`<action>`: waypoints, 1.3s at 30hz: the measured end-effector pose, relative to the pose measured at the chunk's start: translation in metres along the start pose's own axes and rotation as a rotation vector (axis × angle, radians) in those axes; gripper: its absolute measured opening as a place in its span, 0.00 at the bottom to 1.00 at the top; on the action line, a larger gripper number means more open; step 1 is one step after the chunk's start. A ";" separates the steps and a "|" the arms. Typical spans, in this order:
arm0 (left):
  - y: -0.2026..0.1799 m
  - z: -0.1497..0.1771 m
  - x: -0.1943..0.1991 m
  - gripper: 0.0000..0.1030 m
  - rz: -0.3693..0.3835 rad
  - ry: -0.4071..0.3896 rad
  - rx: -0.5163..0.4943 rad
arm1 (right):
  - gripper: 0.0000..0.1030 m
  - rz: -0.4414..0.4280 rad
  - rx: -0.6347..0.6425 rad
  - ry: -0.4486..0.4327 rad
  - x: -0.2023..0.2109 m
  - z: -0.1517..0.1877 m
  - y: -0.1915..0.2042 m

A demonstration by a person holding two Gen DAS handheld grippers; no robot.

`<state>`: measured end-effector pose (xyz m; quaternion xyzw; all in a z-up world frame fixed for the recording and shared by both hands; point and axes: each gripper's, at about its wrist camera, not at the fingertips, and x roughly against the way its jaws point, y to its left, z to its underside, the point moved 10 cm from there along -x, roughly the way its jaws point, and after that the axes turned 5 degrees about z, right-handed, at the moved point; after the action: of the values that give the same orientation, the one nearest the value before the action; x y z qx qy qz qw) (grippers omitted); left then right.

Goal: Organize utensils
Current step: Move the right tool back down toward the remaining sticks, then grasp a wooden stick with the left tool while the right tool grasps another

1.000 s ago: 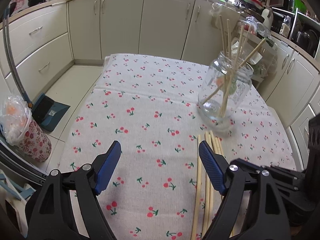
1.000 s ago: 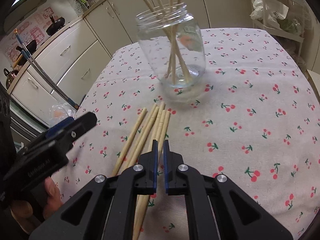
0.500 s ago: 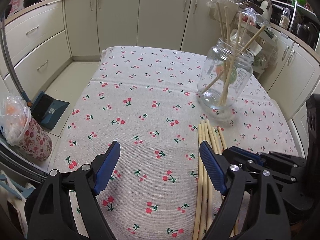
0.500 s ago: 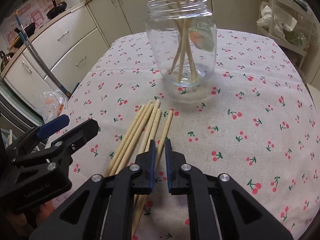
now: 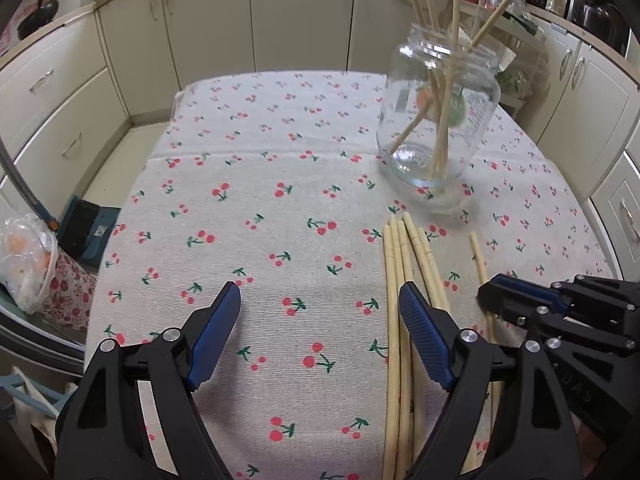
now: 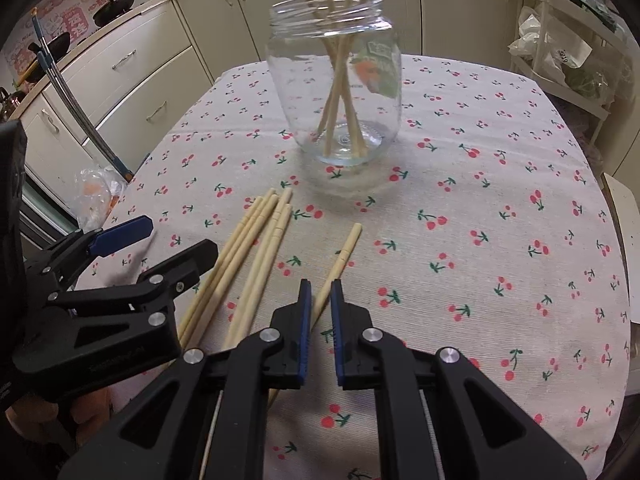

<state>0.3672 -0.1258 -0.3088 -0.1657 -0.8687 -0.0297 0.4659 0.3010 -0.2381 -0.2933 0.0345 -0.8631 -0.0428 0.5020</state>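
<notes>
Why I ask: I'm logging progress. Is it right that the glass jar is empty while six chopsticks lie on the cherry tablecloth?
Not quite: the glass jar is not empty; several chopsticks stand in it, as the right wrist view shows. Six loose chopsticks do lie on the cherry tablecloth.

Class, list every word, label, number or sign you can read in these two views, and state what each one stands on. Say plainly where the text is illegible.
No text reads with certainty.
Label on the clear glass jar: printed words, too blurred to read.
Red-and-white posters on the kitchen wall: large characters, not legible.
Embossed lettering on the black left hand-held gripper body: too faint to read.
White bag on the wire rack: a small mark, too small to read.
</notes>
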 end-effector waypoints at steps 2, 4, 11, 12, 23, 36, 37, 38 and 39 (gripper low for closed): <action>-0.001 0.002 -0.005 0.75 -0.006 0.015 -0.008 | 0.10 -0.007 -0.002 0.000 0.000 0.000 -0.001; -0.002 0.002 -0.006 0.75 -0.017 0.019 -0.023 | 0.10 -0.008 -0.001 -0.001 0.000 -0.001 -0.001; 0.000 -0.001 -0.010 0.74 -0.064 0.043 -0.058 | 0.10 -0.028 -0.023 0.000 0.000 -0.001 -0.002; -0.001 -0.001 -0.010 0.73 -0.061 0.044 -0.063 | 0.10 -0.024 -0.023 0.000 0.000 -0.001 -0.003; -0.002 -0.016 -0.018 0.44 -0.030 0.061 -0.069 | 0.13 -0.027 -0.030 0.011 -0.005 -0.010 -0.001; -0.004 -0.019 -0.023 0.37 -0.011 0.080 -0.089 | 0.13 -0.010 -0.031 0.020 -0.009 -0.015 -0.007; -0.005 -0.020 -0.023 0.27 -0.006 0.076 -0.090 | 0.12 -0.010 -0.013 0.019 -0.008 -0.014 -0.004; -0.006 -0.020 -0.022 0.21 0.005 0.077 -0.090 | 0.09 -0.018 0.003 0.022 -0.008 -0.013 -0.002; -0.007 -0.020 -0.022 0.14 0.022 0.085 -0.086 | 0.09 -0.018 0.018 0.023 -0.007 -0.012 -0.001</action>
<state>0.3924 -0.1423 -0.3147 -0.1938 -0.8442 -0.0691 0.4949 0.3149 -0.2387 -0.2934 0.0473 -0.8573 -0.0390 0.5111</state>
